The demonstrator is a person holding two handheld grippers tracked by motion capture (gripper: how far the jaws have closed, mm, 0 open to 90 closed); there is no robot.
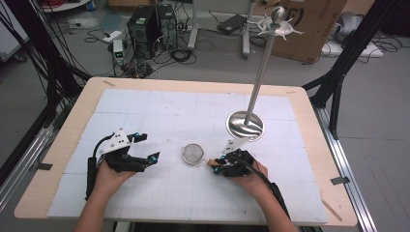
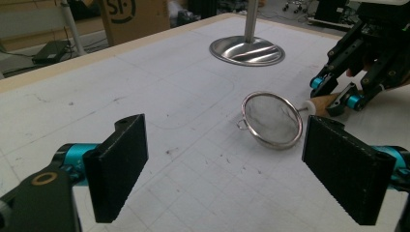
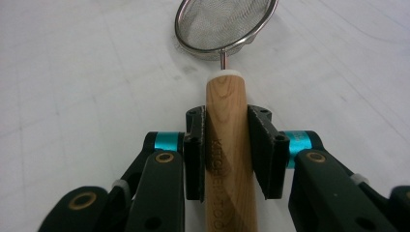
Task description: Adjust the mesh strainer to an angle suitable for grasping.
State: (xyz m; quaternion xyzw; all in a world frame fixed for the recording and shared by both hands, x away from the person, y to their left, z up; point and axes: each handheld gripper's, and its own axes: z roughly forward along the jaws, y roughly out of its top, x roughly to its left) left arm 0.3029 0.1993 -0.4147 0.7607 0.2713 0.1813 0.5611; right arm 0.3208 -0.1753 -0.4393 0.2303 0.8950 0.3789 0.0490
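Note:
A small mesh strainer [image 1: 194, 154] with a wooden handle [image 3: 228, 145] lies on the white mat near the table's middle. My right gripper [image 1: 220, 167] is shut on that handle, its black jaws pressed to both sides of the wood. The strainer's metal bowl [image 3: 222, 21] points away from the gripper and rests on the mat. My left gripper [image 1: 147, 147] stands open to the left of the strainer, jaws wide apart with nothing between them. From the left gripper view the strainer bowl [image 2: 271, 120] sits ahead, with the right gripper [image 2: 338, 94] holding its handle behind it.
A tall metal stand with a round shiny base [image 1: 245, 124] and hooked top [image 1: 279, 23] rises at the back right of the mat. The wooden table edge [image 1: 63, 140] frames the mat. Computers, cables and a cardboard box lie on the floor beyond.

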